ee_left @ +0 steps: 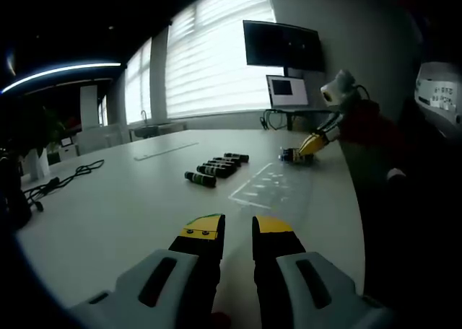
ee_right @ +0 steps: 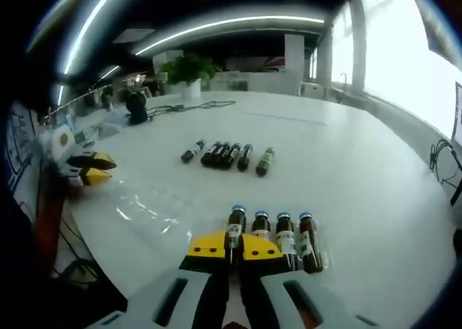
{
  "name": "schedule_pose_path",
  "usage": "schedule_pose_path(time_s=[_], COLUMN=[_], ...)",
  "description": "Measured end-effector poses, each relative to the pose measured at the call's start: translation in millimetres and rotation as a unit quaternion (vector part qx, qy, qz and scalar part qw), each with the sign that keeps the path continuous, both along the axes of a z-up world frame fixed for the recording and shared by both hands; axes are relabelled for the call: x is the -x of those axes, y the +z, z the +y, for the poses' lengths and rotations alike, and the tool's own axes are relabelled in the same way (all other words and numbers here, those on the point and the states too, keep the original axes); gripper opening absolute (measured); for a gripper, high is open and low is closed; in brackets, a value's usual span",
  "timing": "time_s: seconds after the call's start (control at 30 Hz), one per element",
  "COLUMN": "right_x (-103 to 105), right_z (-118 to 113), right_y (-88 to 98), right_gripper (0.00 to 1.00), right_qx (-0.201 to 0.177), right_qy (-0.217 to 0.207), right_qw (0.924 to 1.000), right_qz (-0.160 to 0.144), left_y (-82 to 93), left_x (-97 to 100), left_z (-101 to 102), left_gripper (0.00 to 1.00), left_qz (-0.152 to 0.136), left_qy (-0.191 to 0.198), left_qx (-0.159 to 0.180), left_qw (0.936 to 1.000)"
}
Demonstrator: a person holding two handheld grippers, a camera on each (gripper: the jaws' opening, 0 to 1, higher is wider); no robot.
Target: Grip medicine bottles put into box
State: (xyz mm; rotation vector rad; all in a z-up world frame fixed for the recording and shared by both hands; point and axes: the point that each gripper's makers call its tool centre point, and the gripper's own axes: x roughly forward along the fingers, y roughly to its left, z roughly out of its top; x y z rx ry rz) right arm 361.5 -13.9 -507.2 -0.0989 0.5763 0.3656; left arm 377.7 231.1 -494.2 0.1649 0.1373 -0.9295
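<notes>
Four medicine bottles sit side by side in the clear box right at the right gripper, which is clenched on the leftmost bottle of that row; the other three boxed bottles lie touching each other just to the right of it, caps pointing away from the jaws. The held bottle's long axis runs straight along the jaws, cap forward, so the grip is on its lower body. Six loose bottles lie farther out on the white table, well beyond the box, mostly packed together with one at each end slightly apart, long axes roughly parallel to the boxed ones. From the left gripper view the same loose bottles lie between the left gripper and the far window side, with the right gripper visible beyond them at the box edge. Left gripper's jaws stand a little apart, nothing between them, released and hovering over bare table. Judgement: the right one is seating or just about to let go of a bottle in the box; next pick comes from the loose row. The left gripper looks nearer that row than the right, and the bottles lie crosswise to its jaws, which suits closing across a bottle's width. A black cable lies off to the left of the loose row, out of the way.
</notes>
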Motion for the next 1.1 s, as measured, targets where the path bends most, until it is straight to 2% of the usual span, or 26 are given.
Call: schedule_pose_path(time_s=[0.23, 0.67, 0.7, 0.73, 0.77, 0.83, 1.1], right_x=[0, -2, 1, -2, -8, 0, -4], right_z=[2, 1, 2, 6, 7, 2, 3], right_y=[0.1, -1.2, -10.3, -12.9, -10.9, -7.7, -8.9], right_gripper=[0.01, 0.01, 0.02, 0.03, 0.05, 0.05, 0.06], right_qx=[0.023, 0.005, 0.02, 0.025, 0.01, 0.027, 0.035], right_qy=[0.01, -0.002, 0.007, 0.015, -0.005, -0.004, -0.012], right_qw=[0.9996, 0.9999, 0.9997, 0.9996, 0.9998, 0.9993, 0.9993], right_qz=[-0.01, -0.015, 0.01, -0.002, -0.017, -0.025, 0.003], left_y=[0.1, -0.2, -0.2, -0.3, -0.4, -0.2, -0.3], left_x=[0.0, 0.7, 0.8, 0.9, 0.9, 1.0, 0.8], left_z=[0, 0, 0, 0, 0, 1, 1], left_gripper=[0.09, 0.09, 0.09, 0.09, 0.09, 0.09, 0.09], left_qz=[0.0, 0.0, 0.0, 0.0, 0.0, 0.0, 0.001], left_qy=[0.001, 0.001, 0.001, 0.0, 0.001, 0.001, 0.001], left_qx=[0.0, -0.001, -0.002, -0.002, -0.002, -0.002, -0.001], left_qw=[1.0, 1.0, 1.0, 1.0, 1.0, 1.0, 1.0])
